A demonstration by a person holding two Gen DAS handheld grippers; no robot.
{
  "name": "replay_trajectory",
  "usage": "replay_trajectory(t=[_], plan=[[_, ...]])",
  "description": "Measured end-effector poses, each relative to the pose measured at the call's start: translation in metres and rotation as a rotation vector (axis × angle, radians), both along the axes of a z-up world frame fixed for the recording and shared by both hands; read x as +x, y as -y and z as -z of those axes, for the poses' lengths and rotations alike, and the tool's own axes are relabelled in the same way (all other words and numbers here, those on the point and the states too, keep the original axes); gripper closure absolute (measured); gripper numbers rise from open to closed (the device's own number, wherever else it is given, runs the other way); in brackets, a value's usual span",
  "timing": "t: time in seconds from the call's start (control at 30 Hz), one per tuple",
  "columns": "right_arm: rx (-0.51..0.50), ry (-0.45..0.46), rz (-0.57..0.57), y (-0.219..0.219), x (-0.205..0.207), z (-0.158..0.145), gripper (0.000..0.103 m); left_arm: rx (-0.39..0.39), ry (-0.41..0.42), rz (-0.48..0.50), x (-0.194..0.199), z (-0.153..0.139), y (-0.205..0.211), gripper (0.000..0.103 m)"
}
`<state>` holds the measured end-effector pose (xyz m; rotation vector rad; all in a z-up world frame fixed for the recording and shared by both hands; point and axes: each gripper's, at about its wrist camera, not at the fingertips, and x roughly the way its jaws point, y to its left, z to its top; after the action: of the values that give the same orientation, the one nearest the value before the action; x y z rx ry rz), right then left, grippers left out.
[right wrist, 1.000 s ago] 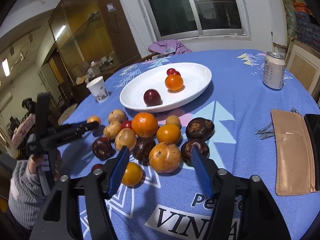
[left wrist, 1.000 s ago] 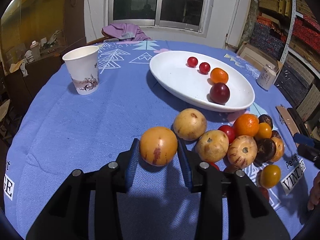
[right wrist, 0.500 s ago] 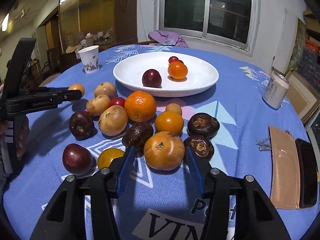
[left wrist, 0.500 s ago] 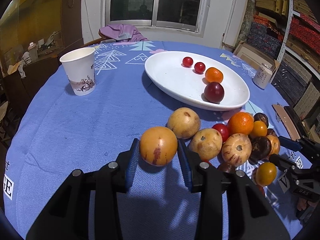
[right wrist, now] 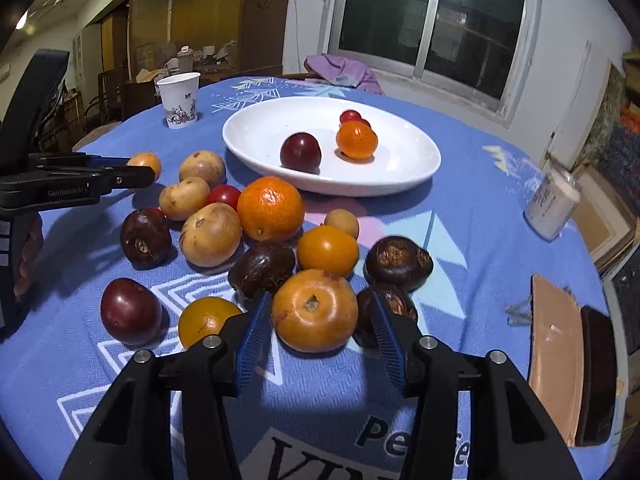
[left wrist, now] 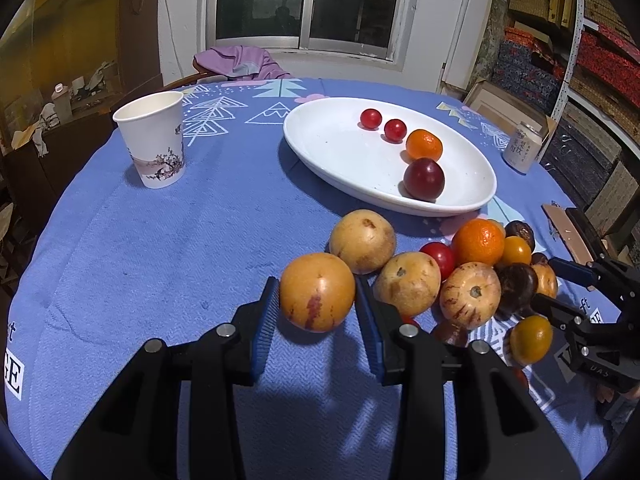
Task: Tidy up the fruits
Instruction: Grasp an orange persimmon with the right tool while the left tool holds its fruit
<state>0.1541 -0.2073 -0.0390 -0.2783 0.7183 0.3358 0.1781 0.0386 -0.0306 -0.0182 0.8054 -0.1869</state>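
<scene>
Left gripper (left wrist: 316, 312) clamped on a round orange-yellow fruit (left wrist: 317, 292) with a reddish streak, blue ribbed pads tight on both flanks, lifted slightly off the tablecloth (left wrist: 160, 248) judging by the shadow below. White oval plate (left wrist: 332, 152) lies ahead and a bit right, toward the table's far edge, long axis running left-far to right-near; holds two cherry tomatoes, one mandarin, one dark plum along its right side. Left half of plate bare, so likely drop zone.

Right gripper (right wrist: 316, 332) jaws just been closing around a squat glossy orange fruit (right wrist: 315, 310) with a stem scar on top; left pad looks in contact, right pad close, full grip not certain. Fruit sits at the near edge of the pile, dark wrinkled fruit touching on its right. Plate straight ahead beyond the pile.

Left gripper nearer to delivering. Fruits smooth, round, roll-prone; plate shallow, glazed.
</scene>
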Motion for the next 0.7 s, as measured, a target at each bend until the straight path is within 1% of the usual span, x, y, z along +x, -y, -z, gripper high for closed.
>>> replay_trajectory(t=[0.13, 0.27, 0.37, 0.57, 0.7], plan=[[0.009, -0.004, 0.005, -0.002, 0.008, -0.001, 0.058, 0.005, -0.004, 0.005, 0.001, 0.001, 0.001, 0.065], [0.0, -0.011, -0.029, 0.002, 0.0, -0.001, 0.057, -0.001, -0.008, 0.005, 0.0, 0.002, 0.0, 0.065], [0.0, -0.016, -0.029, 0.005, -0.001, 0.0, 0.057, 0.003, -0.009, 0.008, 0.0, 0.002, 0.001, 0.065], [0.027, -0.024, -0.009, 0.006, 0.002, 0.0, 0.058, 0.004, -0.01, 0.009, 0.0, 0.002, 0.002, 0.065], [0.078, -0.037, 0.013, 0.014, 0.0, -0.001, 0.059, -0.002, -0.004, 0.008, -0.001, 0.0, 0.001, 0.065]])
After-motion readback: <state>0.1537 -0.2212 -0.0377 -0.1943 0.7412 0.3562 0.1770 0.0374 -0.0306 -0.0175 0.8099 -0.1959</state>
